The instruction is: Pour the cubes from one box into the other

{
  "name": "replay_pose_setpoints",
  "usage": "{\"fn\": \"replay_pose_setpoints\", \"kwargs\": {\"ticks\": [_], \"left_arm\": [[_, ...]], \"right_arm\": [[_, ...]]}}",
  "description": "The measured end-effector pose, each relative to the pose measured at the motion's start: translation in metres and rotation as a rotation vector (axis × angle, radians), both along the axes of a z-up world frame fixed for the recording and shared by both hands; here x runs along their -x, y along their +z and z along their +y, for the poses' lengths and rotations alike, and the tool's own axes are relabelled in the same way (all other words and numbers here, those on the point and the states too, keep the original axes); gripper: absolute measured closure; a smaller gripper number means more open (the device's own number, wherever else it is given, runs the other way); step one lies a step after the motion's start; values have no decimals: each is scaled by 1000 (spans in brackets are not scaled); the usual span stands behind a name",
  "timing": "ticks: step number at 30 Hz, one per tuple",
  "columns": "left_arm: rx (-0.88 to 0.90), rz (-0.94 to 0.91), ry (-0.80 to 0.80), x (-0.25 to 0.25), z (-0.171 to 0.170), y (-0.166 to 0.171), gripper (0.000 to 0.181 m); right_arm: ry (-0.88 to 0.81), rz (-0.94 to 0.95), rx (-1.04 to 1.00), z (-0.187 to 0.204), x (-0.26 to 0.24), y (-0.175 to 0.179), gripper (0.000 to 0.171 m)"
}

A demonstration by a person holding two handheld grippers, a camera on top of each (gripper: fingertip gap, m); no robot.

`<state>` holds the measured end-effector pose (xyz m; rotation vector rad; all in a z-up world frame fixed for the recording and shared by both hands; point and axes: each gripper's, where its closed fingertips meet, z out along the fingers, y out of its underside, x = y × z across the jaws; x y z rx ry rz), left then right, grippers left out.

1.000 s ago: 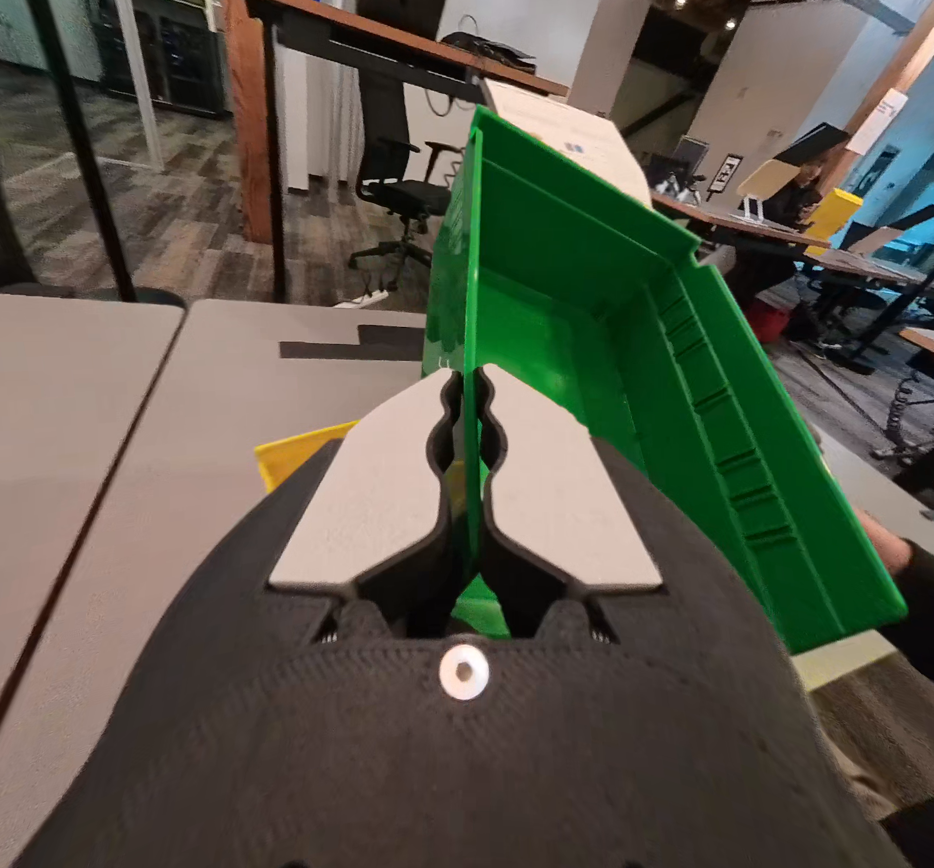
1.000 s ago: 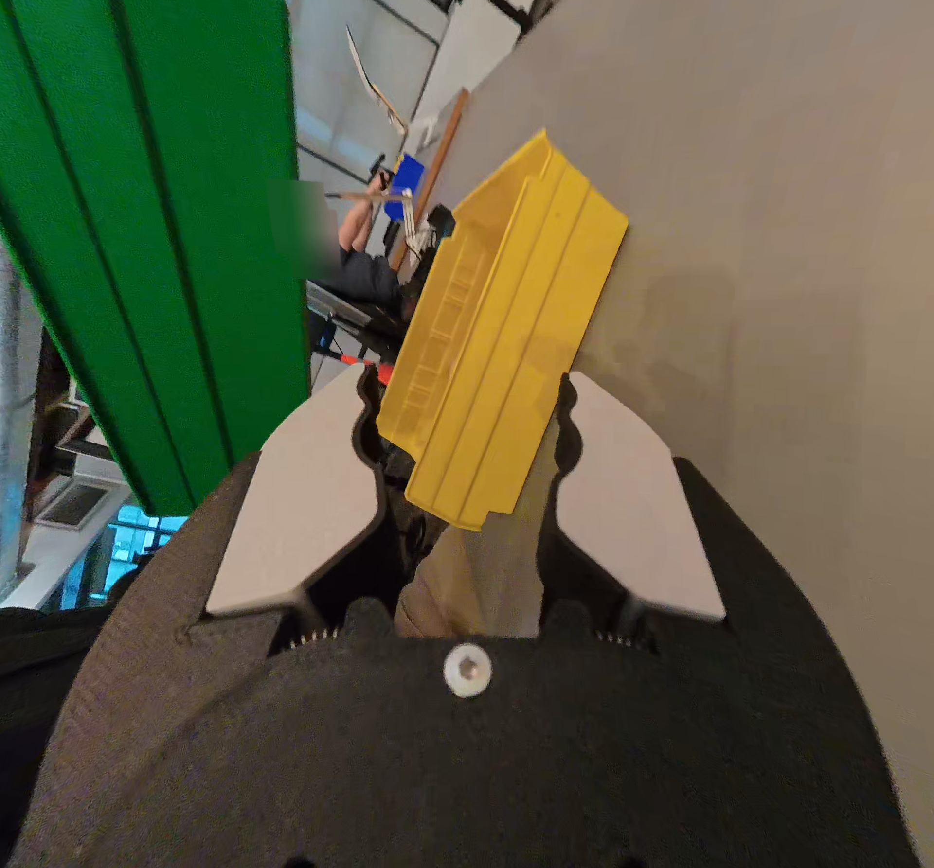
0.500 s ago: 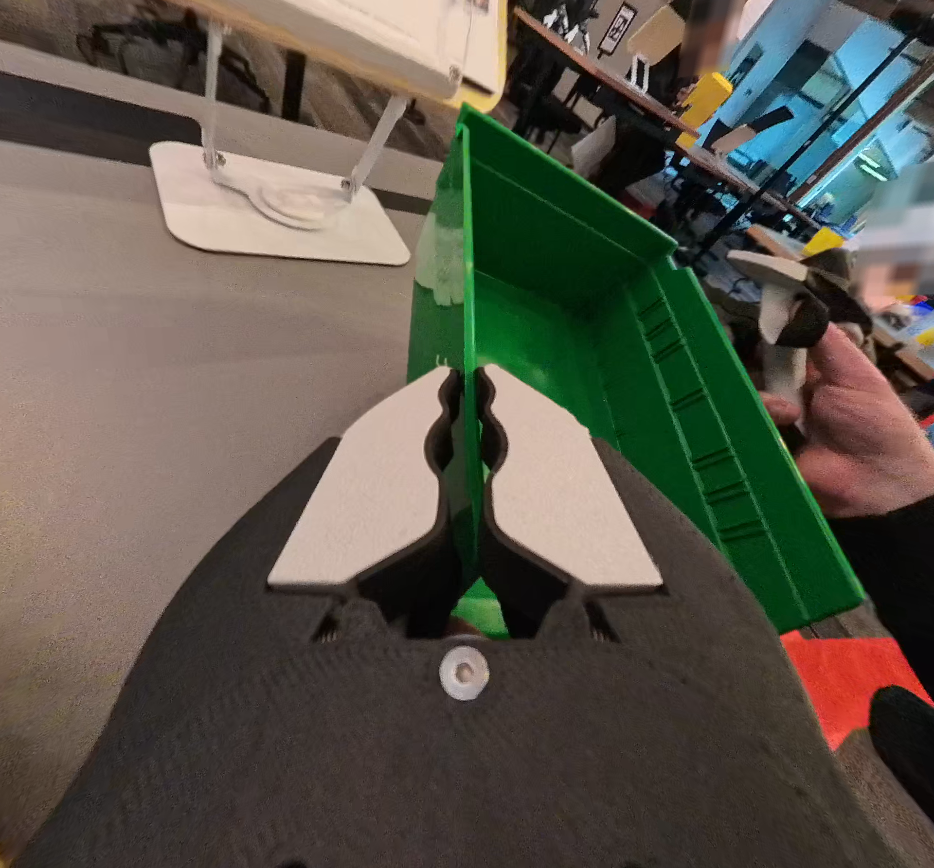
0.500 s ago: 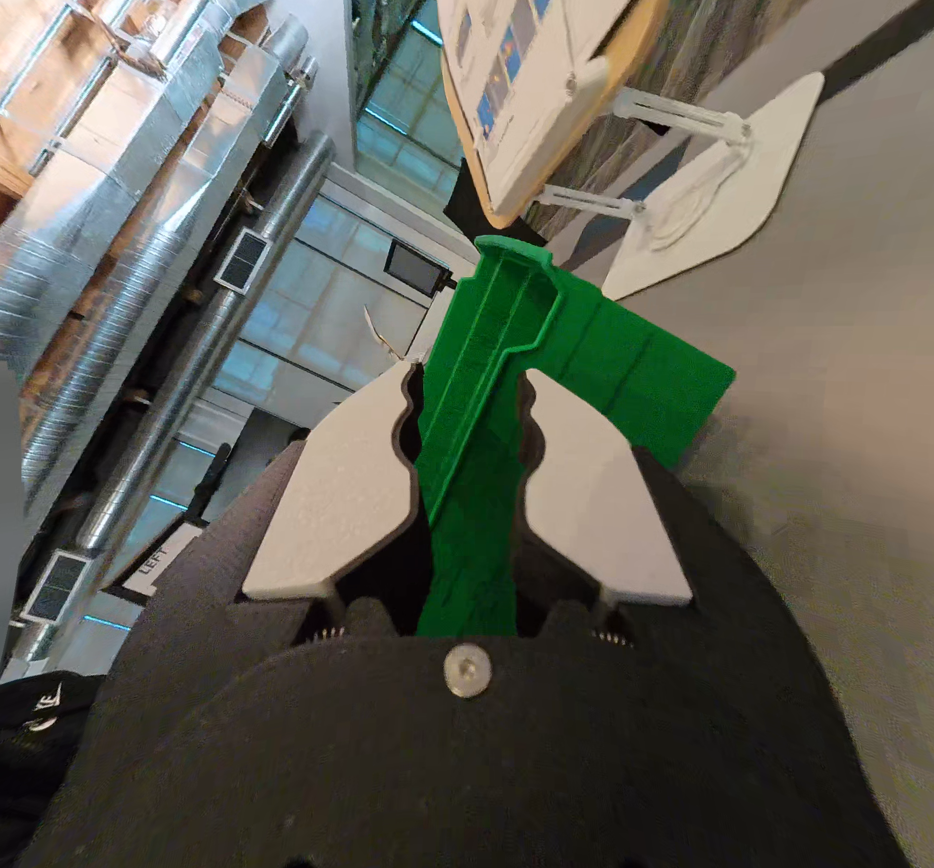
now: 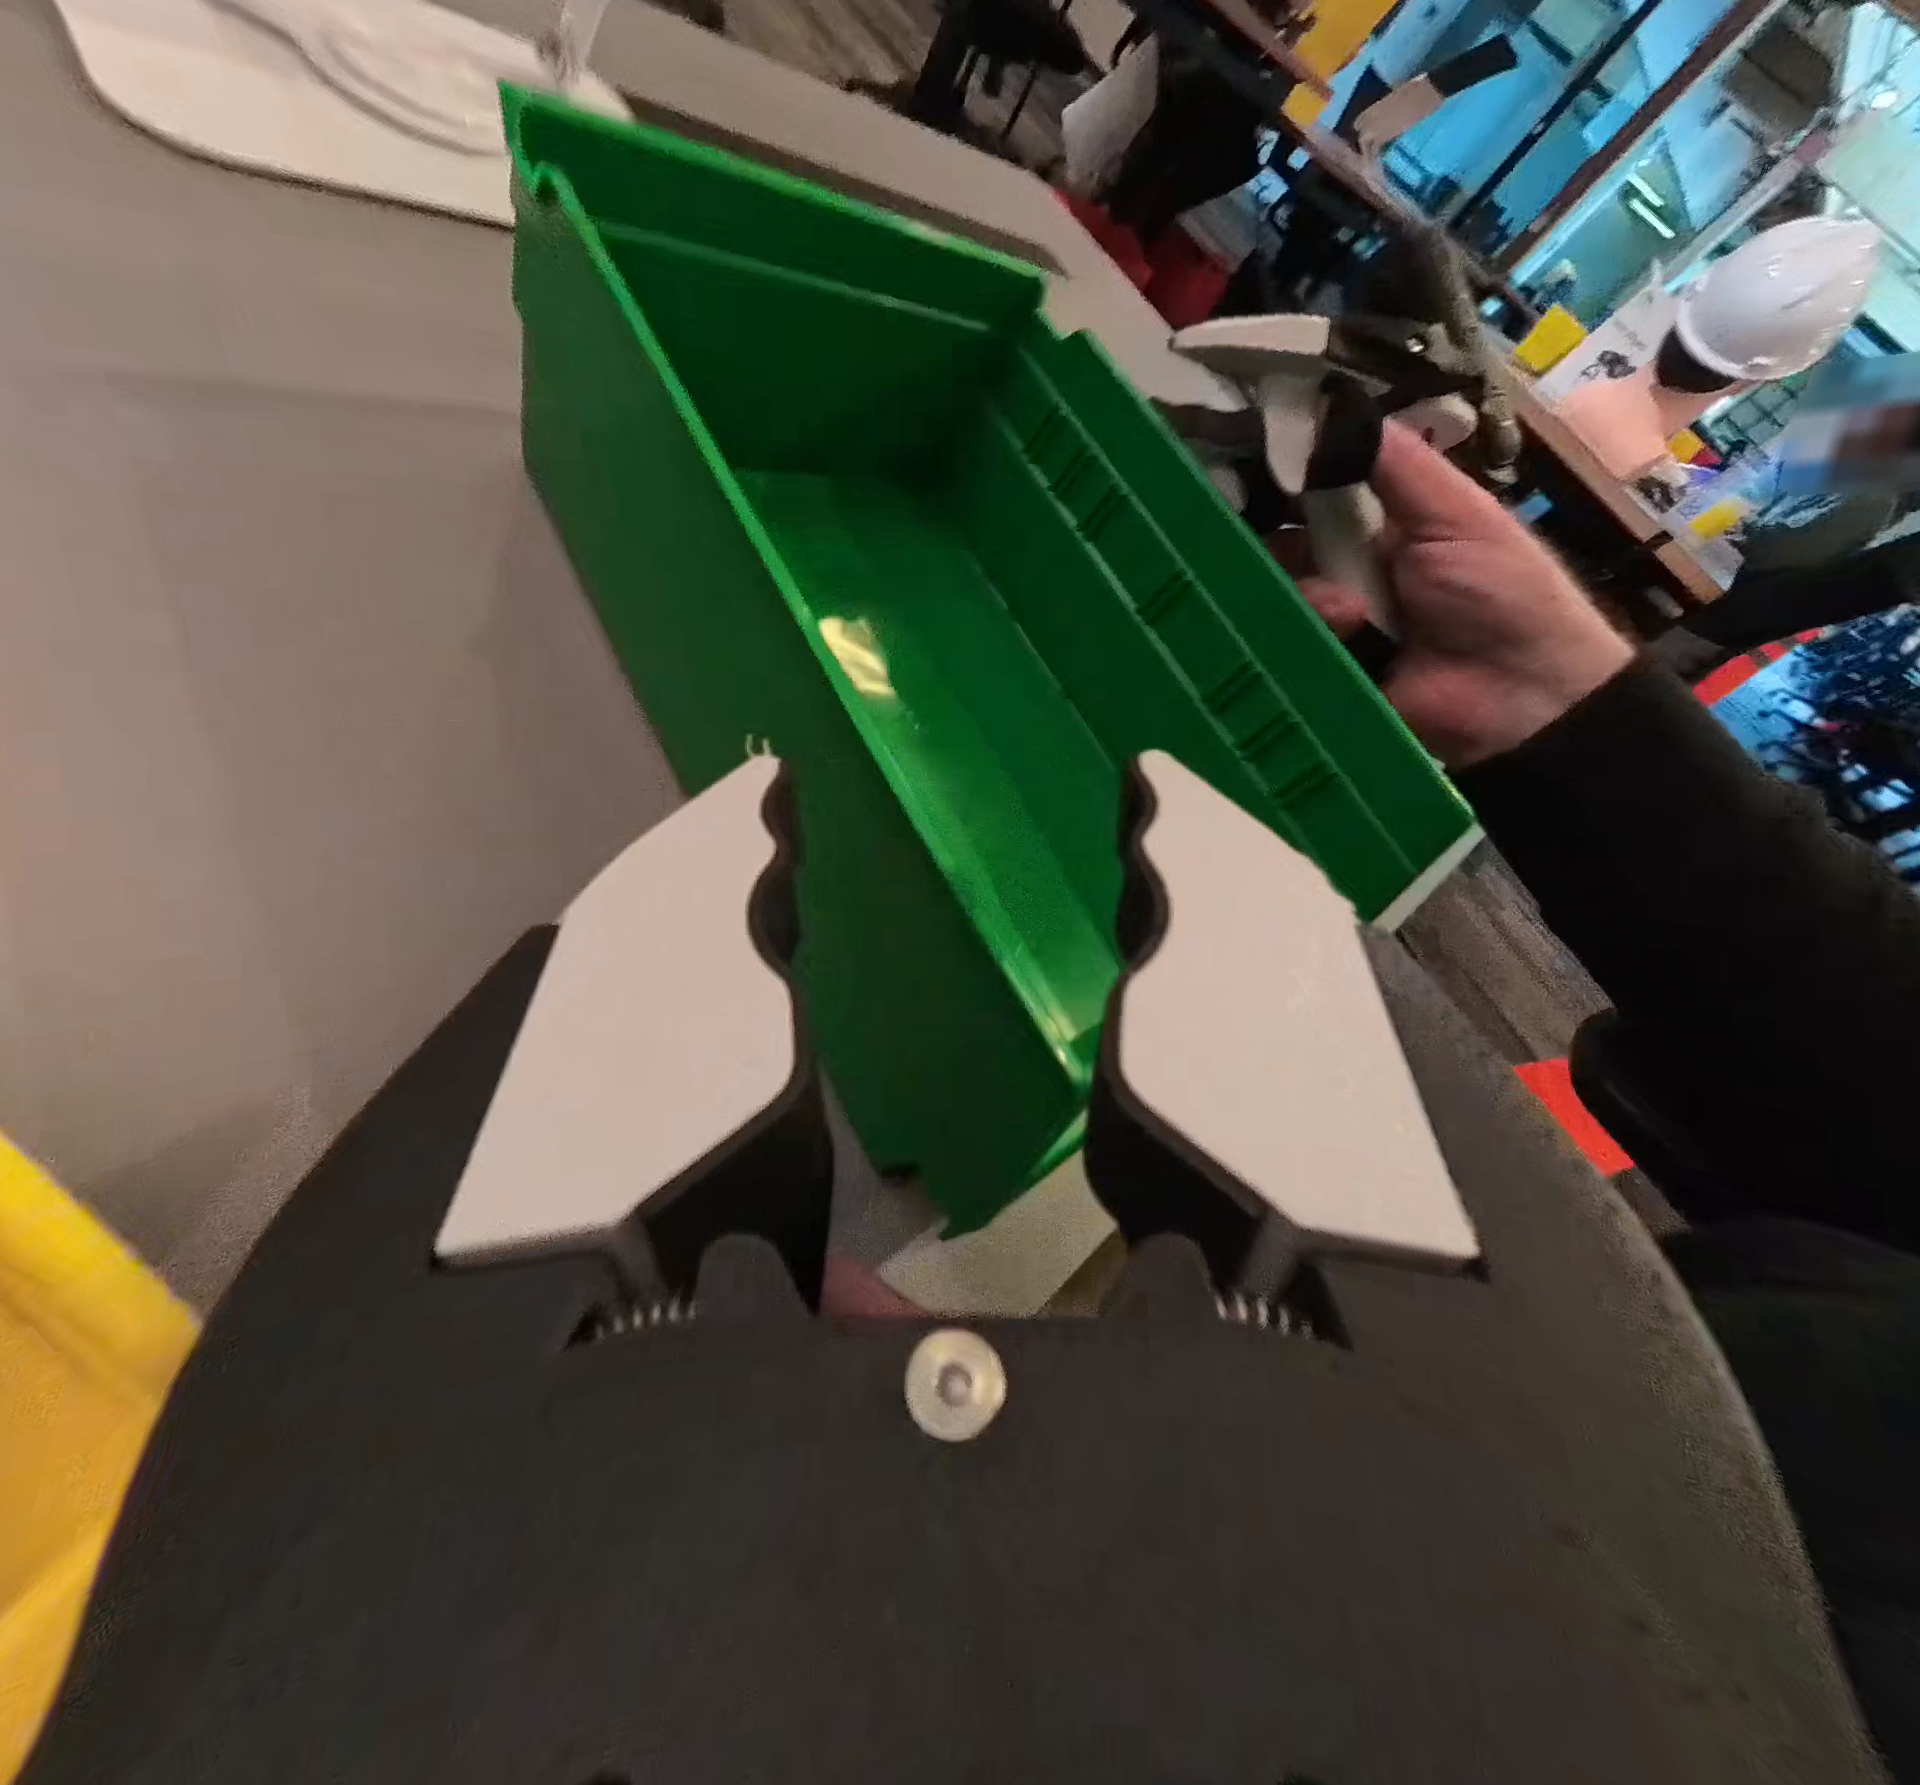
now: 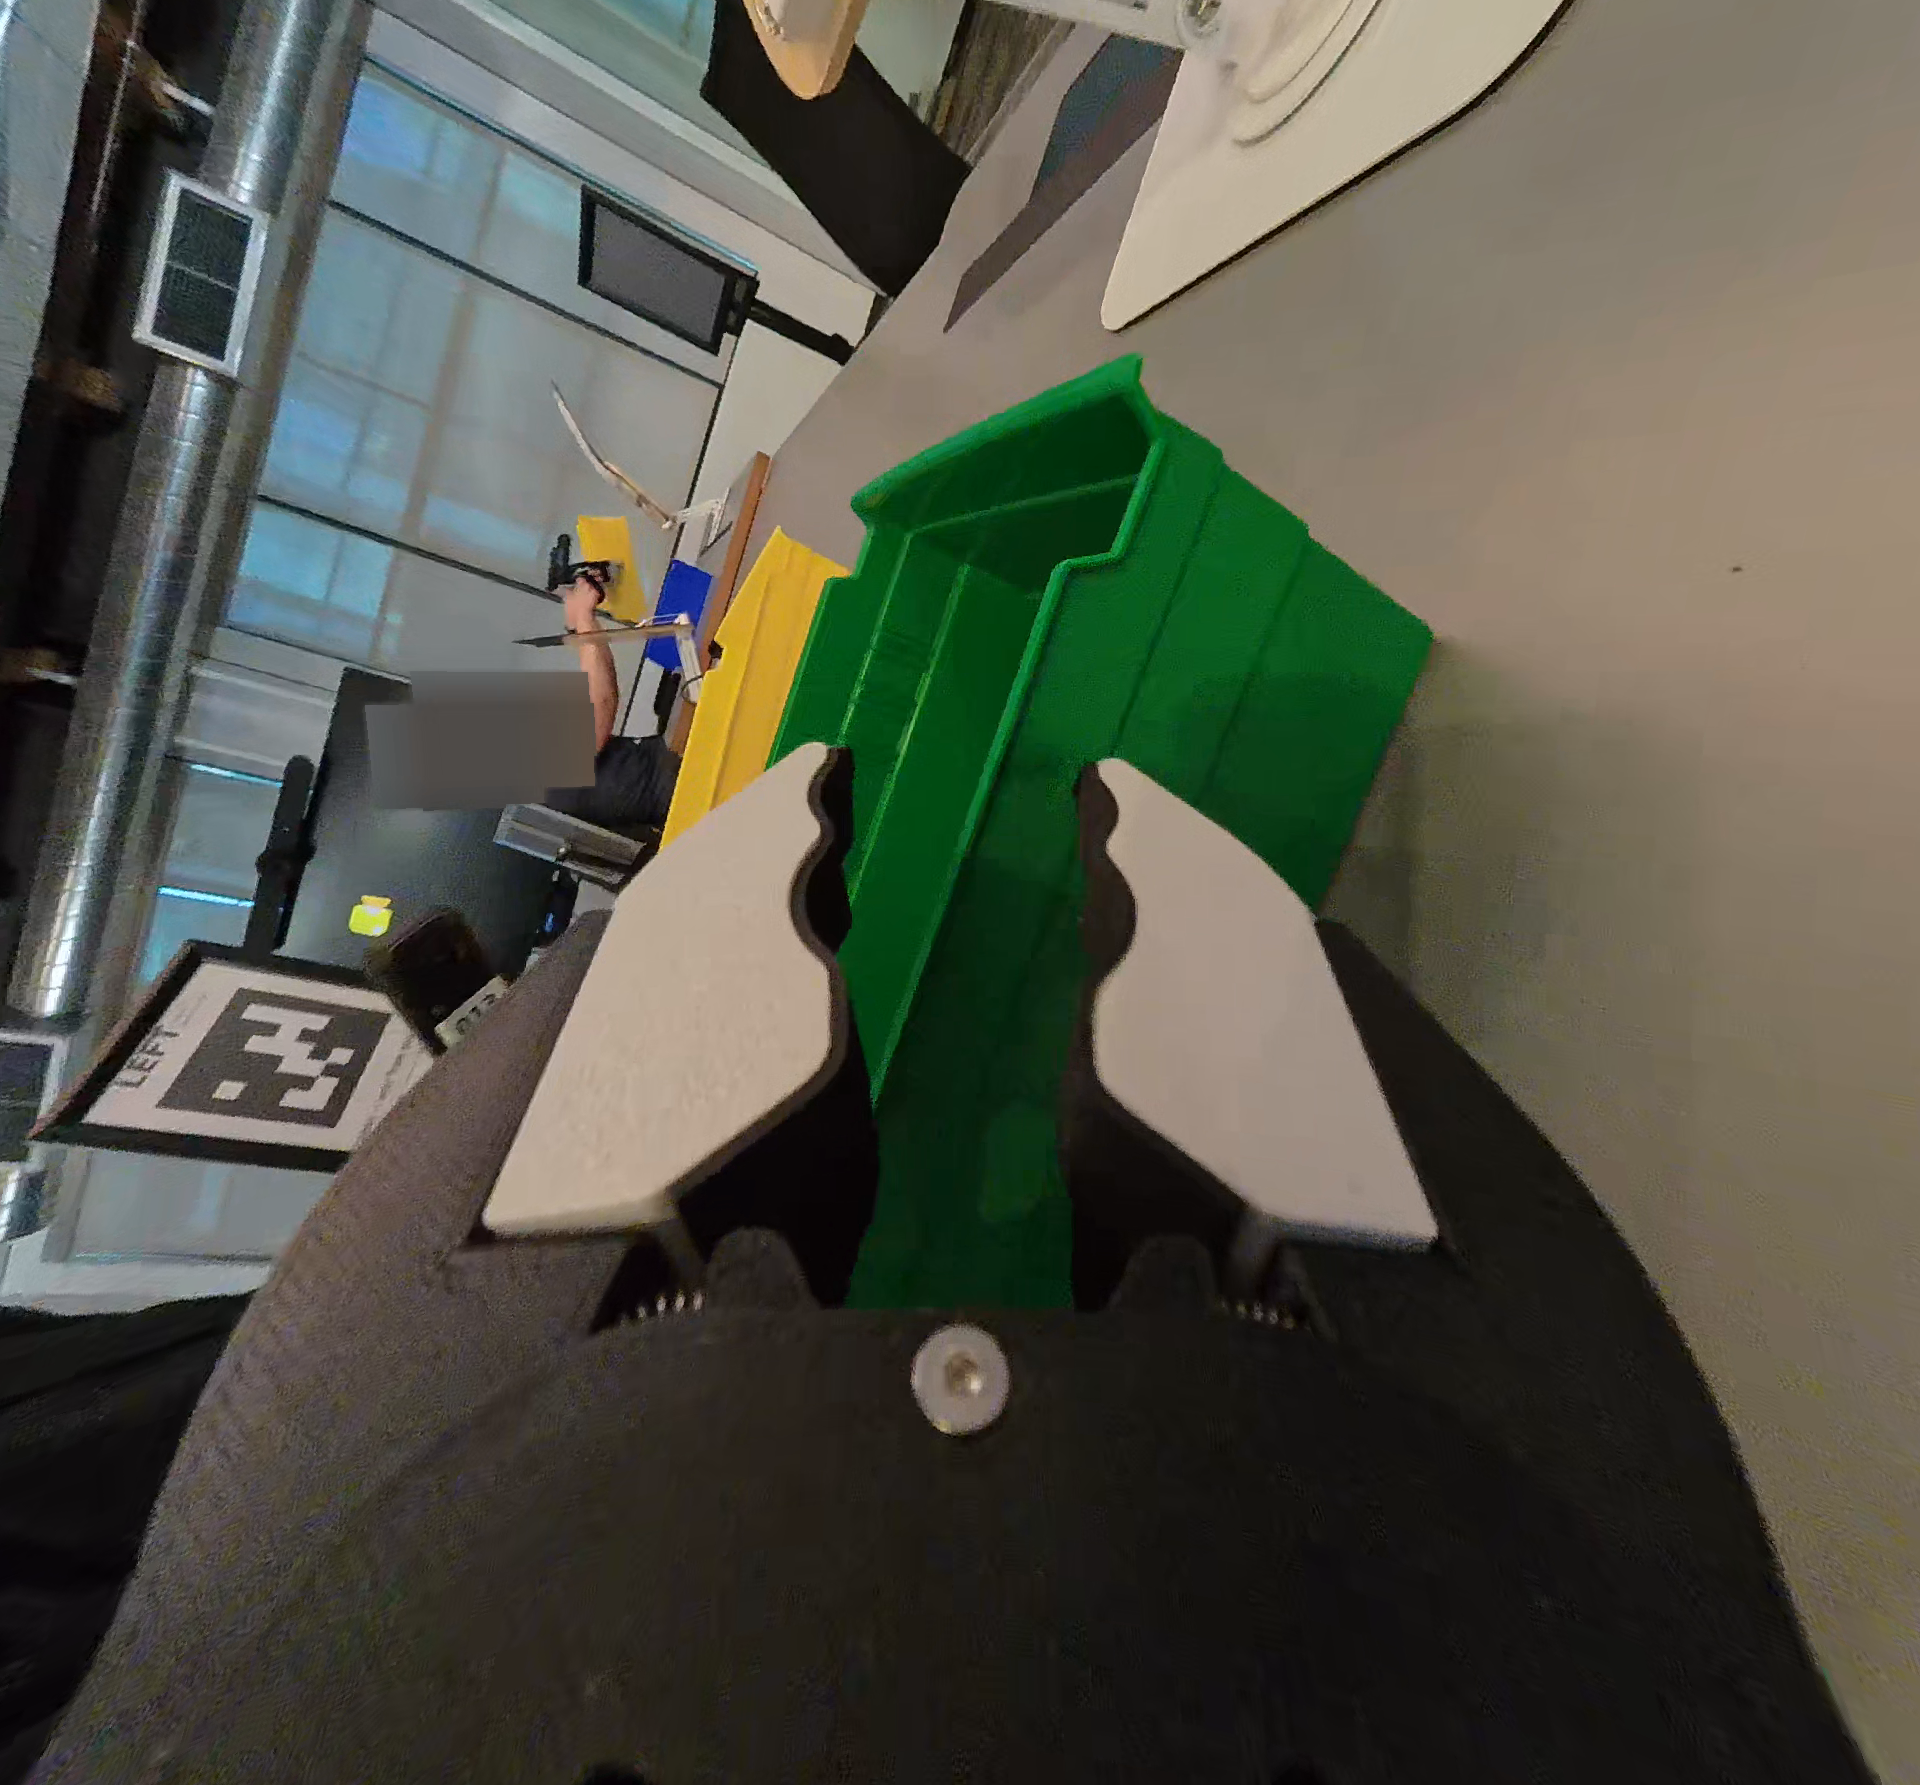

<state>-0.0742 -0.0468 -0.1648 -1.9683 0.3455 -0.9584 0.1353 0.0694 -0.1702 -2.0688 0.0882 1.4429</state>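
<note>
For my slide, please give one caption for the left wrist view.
Open left gripper straddles a wall of the empty green box on the table.

the right gripper (image 6: 961,785) has its fingers spread on either side of the green box's (image 6: 1195,696) side wall, not pinching it. the green box rests on the grey table (image 6: 1662,800); a yellow box (image 6: 743,696) lies just beyond it.
</note>
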Motion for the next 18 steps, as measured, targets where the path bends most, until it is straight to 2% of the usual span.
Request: {"fn": "replay_pose_setpoints", "kwargs": {"ticks": [1,2,3,6,7,8,9,10,13,15,16,17,18], "left_arm": [[-64,3,-9,4,-3,11,116],[-124,13,-8,9,-5,22,108],[-185,8,-17,14,-9,36,105],[-325,49,8,46,-14,78,111],[-361,95,48,64,-9,89,113],[-378,158,90,85,-2,95,114],[-368,225,122,108,7,98,113],[-351,291,156,133,18,100,113],[-333,456,285,218,52,103,108],[-218,504,321,267,74,88,80],[-161,506,328,286,82,80,72],[-108,511,328,302,90,72,68],[-77,531,346,319,98,64,71]], "right_arm": [[-47,-59,-34,3,-8,1,128],[-104,-146,-104,6,-19,8,124],[-143,-226,-201,6,-26,24,127],[-109,-360,-476,-3,-8,87,148],[-48,-348,-503,-8,9,101,156],[11,-307,-491,-10,27,114,156],[72,-240,-478,-12,48,127,165],[139,-188,-470,-13,71,139,166],[415,-220,-404,-17,148,138,161],[544,-328,-400,-9,198,124,165],[607,-414,-405,-6,221,114,164],[671,-462,-393,-3,243,106,157],[731,-473,-369,0,267,101,148]]}}
